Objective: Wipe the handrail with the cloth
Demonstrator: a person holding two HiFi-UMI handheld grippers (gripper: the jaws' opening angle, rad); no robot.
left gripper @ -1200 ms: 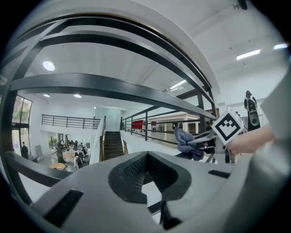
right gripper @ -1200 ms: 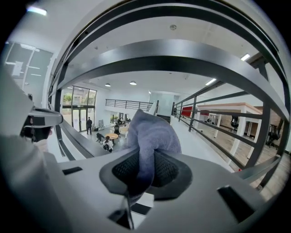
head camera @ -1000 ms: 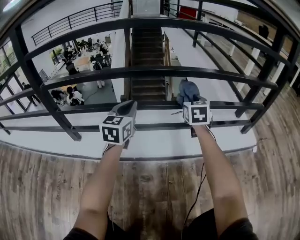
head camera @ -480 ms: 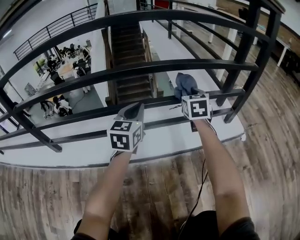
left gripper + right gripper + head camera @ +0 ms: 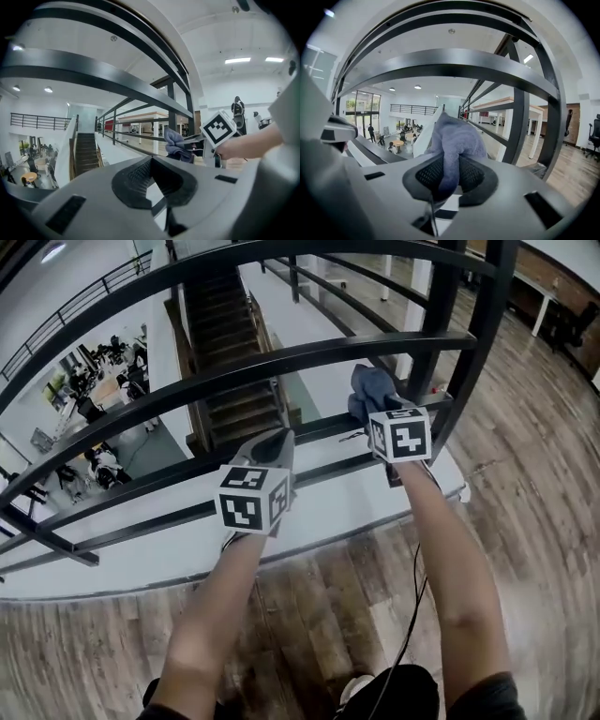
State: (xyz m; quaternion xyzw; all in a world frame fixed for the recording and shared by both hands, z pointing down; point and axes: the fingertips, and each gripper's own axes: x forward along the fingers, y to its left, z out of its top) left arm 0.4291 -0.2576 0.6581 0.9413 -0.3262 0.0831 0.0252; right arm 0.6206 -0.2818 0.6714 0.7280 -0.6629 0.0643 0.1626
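One handrail bar [image 5: 464,65] runs crosswise above my right gripper [image 5: 449,180], clamped on the cloth [image 5: 457,140]; left gripper [image 5: 151,180], jaws together, holds nothing.

Crumpled blue-grey cloth [image 5: 372,388] — between bars of black handrail [image 5: 328,351]

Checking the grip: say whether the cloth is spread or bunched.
Bunched: the cloth rises crumpled between the jaws of the right gripper.

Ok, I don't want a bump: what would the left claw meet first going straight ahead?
Probably nothing close: the left claw points through the gap under a handrail bar, toward open air and the distant stairs. Depth is unclear.
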